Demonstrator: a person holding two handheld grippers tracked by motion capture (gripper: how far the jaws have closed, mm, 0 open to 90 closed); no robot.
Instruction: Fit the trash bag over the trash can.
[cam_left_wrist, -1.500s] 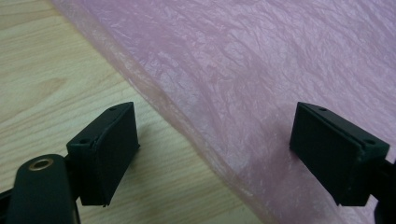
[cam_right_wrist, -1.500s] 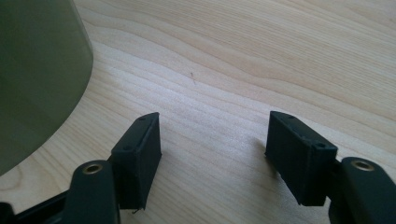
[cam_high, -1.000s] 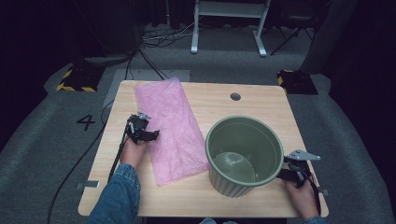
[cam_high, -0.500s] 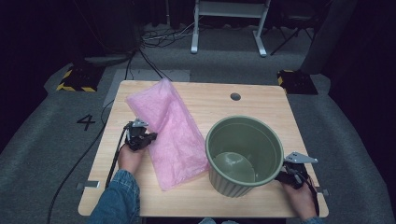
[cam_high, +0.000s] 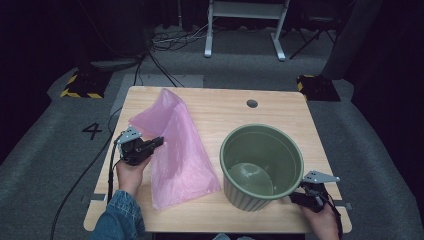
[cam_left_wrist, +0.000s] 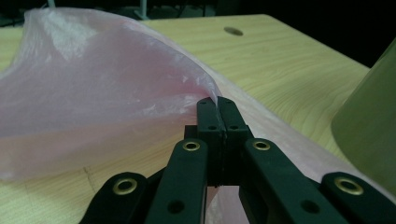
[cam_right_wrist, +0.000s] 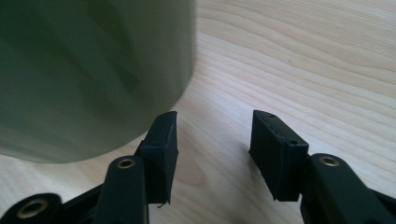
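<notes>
Item: pink bag (cam_high: 177, 150), one edge pinched and raised off the worktop (cam_high: 280, 107) in our left tongs (cam_high: 159, 141). Right tongs (cam_right_wrist: 212, 154) half-wide, just closing, empty beside green bin (cam_high: 262, 165). Step: lifting bag; next, spread its mouth over the bin.

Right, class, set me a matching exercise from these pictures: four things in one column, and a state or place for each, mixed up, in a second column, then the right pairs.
Things:
1. left claw
2. right claw
3. pink bag
4. green bucket

States or places:
A. stands upright on the table's right half, with nothing in it
B. jaws apart, nothing between them, bare wood below
C. one edge lifted off the wood, the rest lying flat
D. jaws shut on thin plastic

Pairs: 1-D, 2-B, 3-C, 4-A
</notes>
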